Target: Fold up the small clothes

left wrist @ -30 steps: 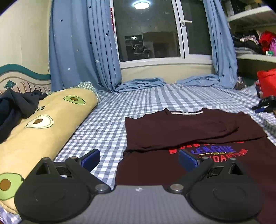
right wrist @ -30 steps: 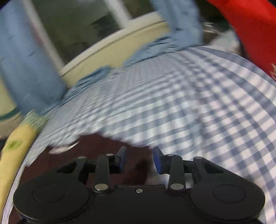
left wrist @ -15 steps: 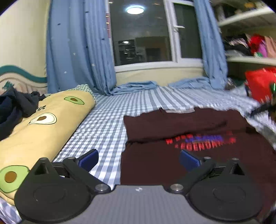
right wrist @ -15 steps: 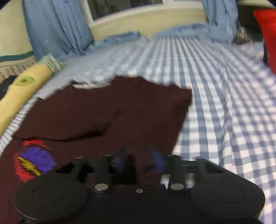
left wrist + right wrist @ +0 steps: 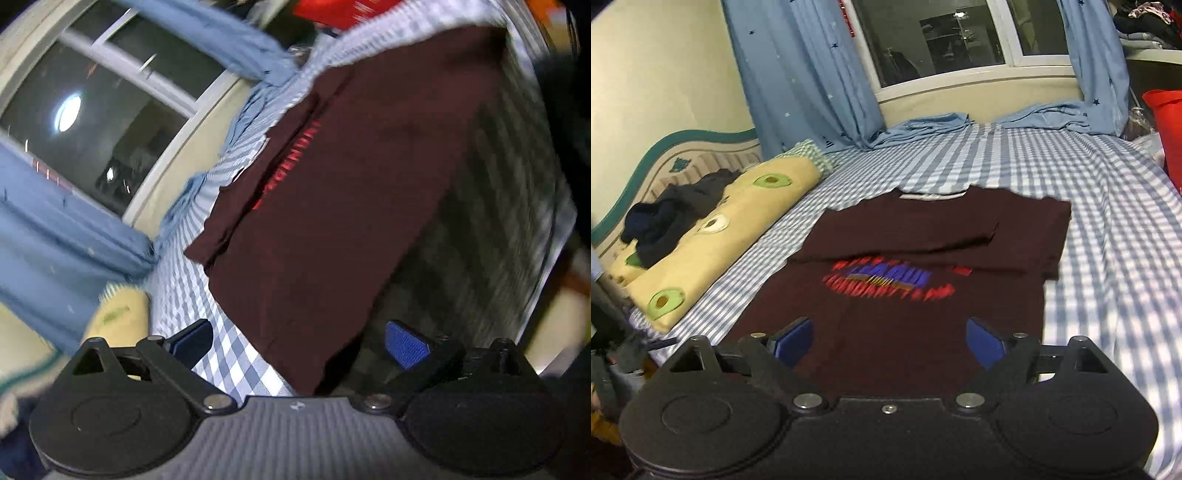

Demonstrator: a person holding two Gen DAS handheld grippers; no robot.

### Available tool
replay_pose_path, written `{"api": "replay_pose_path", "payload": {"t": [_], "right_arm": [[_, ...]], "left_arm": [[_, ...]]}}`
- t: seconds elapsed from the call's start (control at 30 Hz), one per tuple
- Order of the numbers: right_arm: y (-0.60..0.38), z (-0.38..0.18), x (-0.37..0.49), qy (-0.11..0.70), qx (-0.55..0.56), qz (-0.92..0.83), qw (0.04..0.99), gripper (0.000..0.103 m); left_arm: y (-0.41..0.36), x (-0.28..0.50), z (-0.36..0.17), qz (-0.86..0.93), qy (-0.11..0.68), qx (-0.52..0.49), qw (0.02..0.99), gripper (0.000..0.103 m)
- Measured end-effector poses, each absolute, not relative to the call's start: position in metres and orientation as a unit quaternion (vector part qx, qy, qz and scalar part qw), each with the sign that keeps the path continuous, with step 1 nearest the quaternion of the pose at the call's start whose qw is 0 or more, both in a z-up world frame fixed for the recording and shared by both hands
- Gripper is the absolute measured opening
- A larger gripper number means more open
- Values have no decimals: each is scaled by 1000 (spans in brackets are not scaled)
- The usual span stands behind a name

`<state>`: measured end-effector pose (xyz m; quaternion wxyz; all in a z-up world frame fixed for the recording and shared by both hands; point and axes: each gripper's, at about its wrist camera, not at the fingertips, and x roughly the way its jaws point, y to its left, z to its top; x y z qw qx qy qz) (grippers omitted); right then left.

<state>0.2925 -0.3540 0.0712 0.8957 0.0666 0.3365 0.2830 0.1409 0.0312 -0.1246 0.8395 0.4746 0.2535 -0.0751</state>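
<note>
A dark maroon T-shirt (image 5: pixel 923 254) with a red and blue print lies flat on the blue checked bed sheet (image 5: pixel 1108 229), its sleeves folded in over the chest. My right gripper (image 5: pixel 888 341) is open and empty above the shirt's near hem. In the left wrist view the picture is rolled sideways and blurred; the same T-shirt (image 5: pixel 351 192) fills the middle. My left gripper (image 5: pixel 299 341) is open and empty over the shirt's lower left corner.
A yellow avocado-print bolster (image 5: pixel 720 240) lies along the left of the bed with dark clothes (image 5: pixel 672 218) piled on it. Blue curtains (image 5: pixel 801 74) and a window stand behind. A red bag (image 5: pixel 1167 125) is at the right edge.
My left gripper has rolled sharply sideways and swung toward the shirt's left corner. My right gripper has pulled back to the near hem and opened wide.
</note>
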Motion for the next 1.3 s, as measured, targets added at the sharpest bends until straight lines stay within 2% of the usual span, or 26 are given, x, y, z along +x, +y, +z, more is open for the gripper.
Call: {"api": "replay_pose_path", "payload": {"t": [0.1, 0.23, 0.33, 0.43, 0.63, 0.73, 0.8, 0.87, 0.9, 0.97, 1.0, 1.03, 1.13, 1.3], "right_arm": [[-353, 74, 257, 300, 61, 246, 920, 97], [-355, 77, 248, 301, 78, 251, 917, 97], [-355, 86, 250, 287, 57, 248, 924, 97], [-355, 87, 256, 281, 69, 252, 924, 97], [-338, 83, 264, 281, 66, 283, 915, 97], [-337, 83, 261, 282, 69, 290, 912, 97], [-338, 82, 260, 286, 74, 288, 911, 97], [-340, 81, 260, 285, 76, 285, 912, 97], [-342, 81, 259, 284, 78, 281, 913, 97], [-345, 80, 256, 283, 80, 274, 916, 97], [-347, 81, 254, 282, 77, 267, 918, 97], [-349, 81, 250, 281, 74, 261, 921, 97], [-356, 80, 240, 275, 43, 245, 929, 97], [-344, 73, 226, 257, -77, 224, 937, 97]], "left_arm": [[21, 146, -150, -55, 224, 513, 827, 102], [7, 137, -169, -51, 183, 568, 801, 102], [2, 132, -166, -19, 167, 572, 803, 101], [5, 141, -168, -3, 195, 578, 792, 101], [-11, 139, -176, 32, 121, 607, 785, 99], [-15, 153, -178, 22, 140, 614, 777, 99], [-19, 159, -191, 14, 122, 637, 761, 95], [-23, 163, -197, 4, 105, 642, 759, 89], [-25, 166, -195, -8, 110, 638, 762, 77], [-25, 168, -182, -48, 154, 612, 774, 47], [-21, 171, -173, -67, 178, 590, 785, 17], [-17, 174, -160, -84, 201, 560, 799, 9], [-9, 192, -113, -112, 227, 482, 839, 7], [4, 247, -34, -117, 218, 317, 915, 7]]}}
